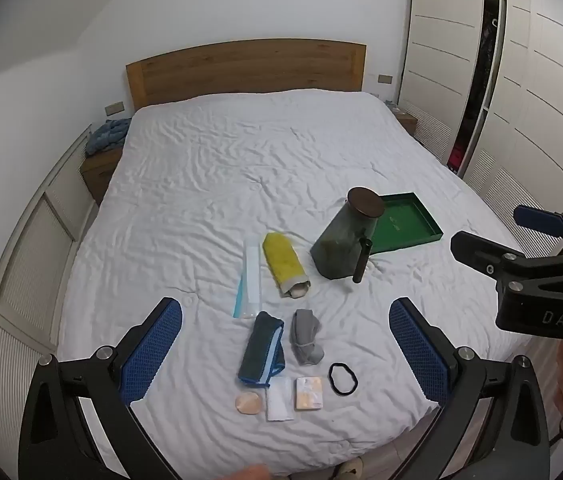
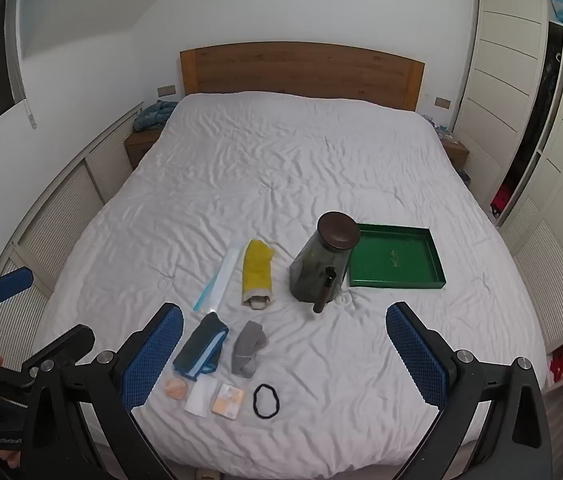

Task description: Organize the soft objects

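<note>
I hold both grippers above the foot of the bed [image 1: 201,168], each with its two blue-padded fingers spread wide and nothing between them: the left gripper [image 1: 285,344] and the right gripper [image 2: 284,350]. On the side of the right one, seen from the left camera, I read "DAS".

Nearest me lie four small things in a row: one round peach pad [image 1: 248,403], one white packet [image 1: 279,399], one orange packet [image 1: 309,394] and one black hair tie [image 1: 343,378]. Just beyond them are one blue folded cloth [image 1: 261,348] and one grey sock bundle [image 1: 306,336]. Farther on lie one clear pouch [image 1: 250,276], one yellow roll [image 1: 284,264], one dark jar [image 1: 345,236] and one green tray [image 1: 405,220], whose gold print is too small to read.
</note>
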